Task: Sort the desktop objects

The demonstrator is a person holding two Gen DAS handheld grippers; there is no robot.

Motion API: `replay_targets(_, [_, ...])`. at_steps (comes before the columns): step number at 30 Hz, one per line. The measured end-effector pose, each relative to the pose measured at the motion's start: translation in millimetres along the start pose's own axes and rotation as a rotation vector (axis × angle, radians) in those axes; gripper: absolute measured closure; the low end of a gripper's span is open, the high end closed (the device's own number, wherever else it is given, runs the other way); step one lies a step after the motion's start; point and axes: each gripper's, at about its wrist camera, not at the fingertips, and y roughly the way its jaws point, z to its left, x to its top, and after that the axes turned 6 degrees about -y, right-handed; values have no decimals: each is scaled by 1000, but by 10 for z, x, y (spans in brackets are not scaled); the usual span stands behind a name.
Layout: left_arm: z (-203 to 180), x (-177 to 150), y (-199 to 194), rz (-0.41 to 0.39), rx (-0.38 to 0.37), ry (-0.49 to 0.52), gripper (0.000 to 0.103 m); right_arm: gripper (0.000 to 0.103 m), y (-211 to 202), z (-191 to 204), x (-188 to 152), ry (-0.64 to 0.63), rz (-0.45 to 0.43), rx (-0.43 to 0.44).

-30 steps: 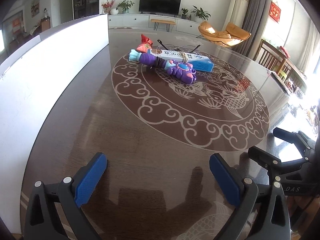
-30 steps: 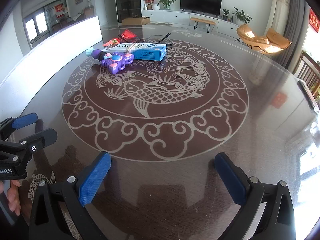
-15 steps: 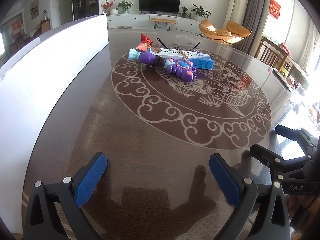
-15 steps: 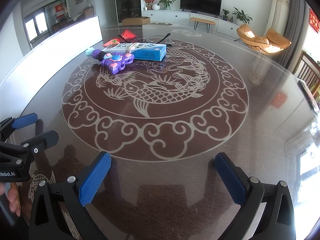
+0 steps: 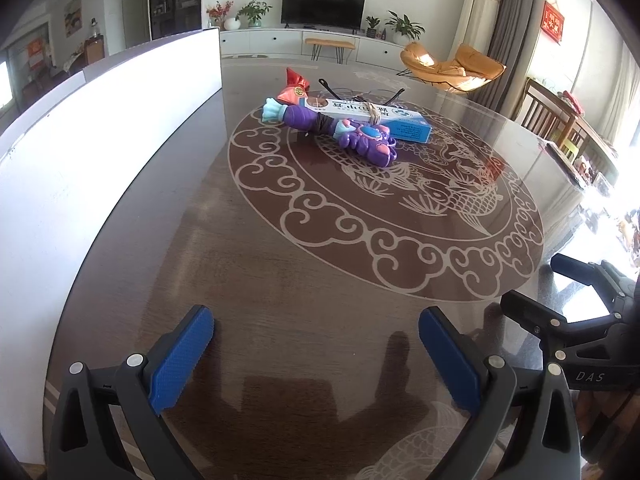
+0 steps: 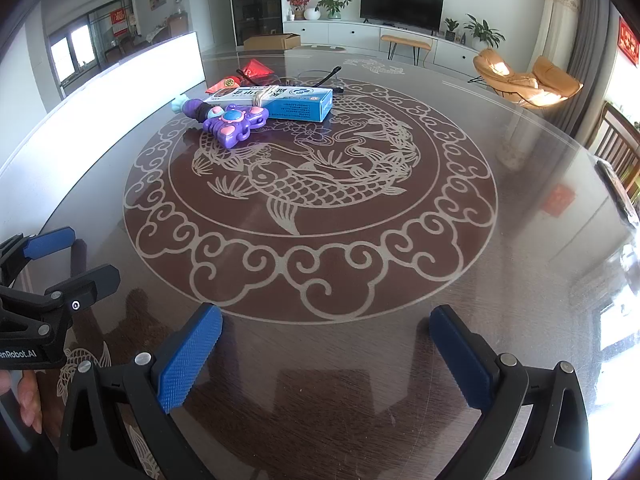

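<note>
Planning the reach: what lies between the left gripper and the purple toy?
Nothing: in the left wrist view, bare table separates left gripper from purple toy.

The table (image 6: 520, 184) is big, round, dark brown and shiny. A pale fish picture (image 6: 304, 184) with a ring of curly clouds fills its middle. At the far side of that ring lies a small bunch of things, close together. A purple toy (image 6: 230, 120) lies at the front, touching a blue and white box (image 6: 280, 100). Behind them are a red packet (image 6: 240, 76) and thin black glasses (image 6: 332, 74). A white board (image 5: 100, 140) stands along the left edge.
</note>
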Motion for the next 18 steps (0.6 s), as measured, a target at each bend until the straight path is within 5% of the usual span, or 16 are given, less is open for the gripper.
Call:
replay_targets(10, [253,28,-7,-15,98,-107,0,0,0,0,-1,0,0,0])
replay_targets(18, [239,34,15,-9,114,-95,0,0,55,7,100,-43,12,35])
